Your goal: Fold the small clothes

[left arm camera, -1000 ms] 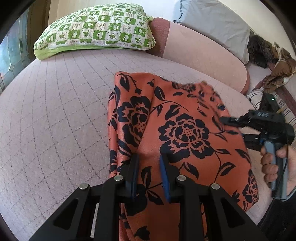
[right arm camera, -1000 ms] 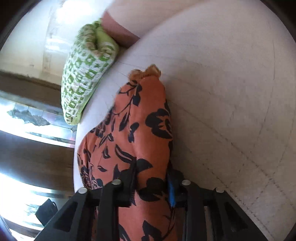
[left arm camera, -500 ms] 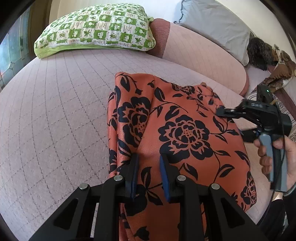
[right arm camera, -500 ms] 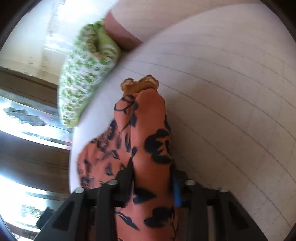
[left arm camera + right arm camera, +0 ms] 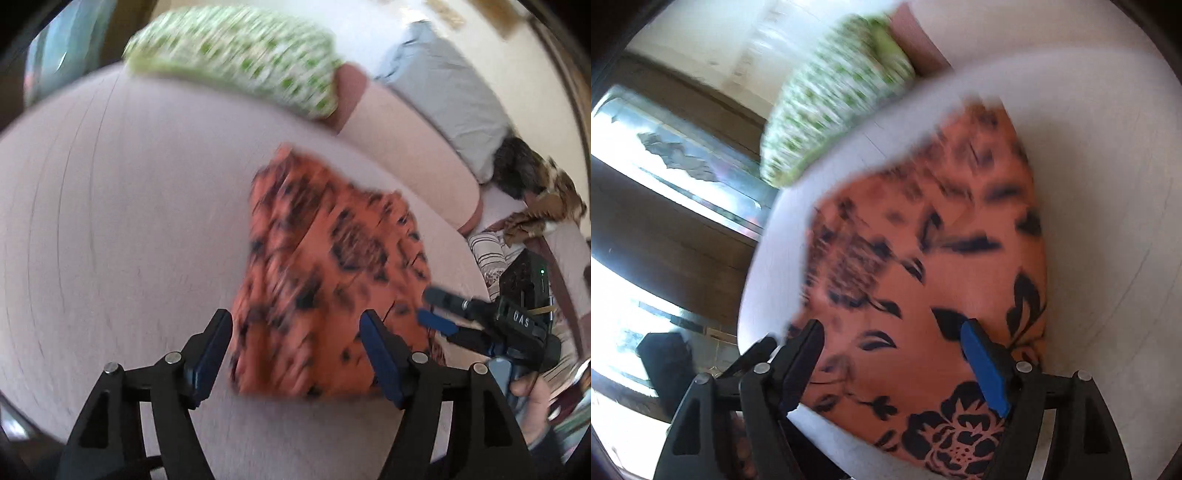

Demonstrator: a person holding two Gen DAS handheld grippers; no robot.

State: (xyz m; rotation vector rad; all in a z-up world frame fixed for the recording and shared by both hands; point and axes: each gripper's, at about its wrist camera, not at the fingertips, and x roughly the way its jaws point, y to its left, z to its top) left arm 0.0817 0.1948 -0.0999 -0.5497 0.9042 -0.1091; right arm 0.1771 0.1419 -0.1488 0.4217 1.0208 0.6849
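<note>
**Both claws letting go of the folded cloth**

In my left claw's view, the green-checked pillow [image 5: 236, 55] sits upper left at the head of the pink bed [image 5: 110, 221], out of the working space. My left claw [image 5: 295, 354] fills the lower middle, its jaws opening wide with nothing pinched; the near edge of the orange floral garment [image 5: 325, 266] lies on the bed between and just beyond the fingers. The garment rests centre frame, folded into a compact block, which I judge is why I am releasing it. At the lower right my right claw [image 5: 428, 306] is also opening, its tips over the cloth's right edge but not gripping it. Its black body carries white letters that look like "DAS". Everything is smeared by motion, so finer print is unreadable.
</note>
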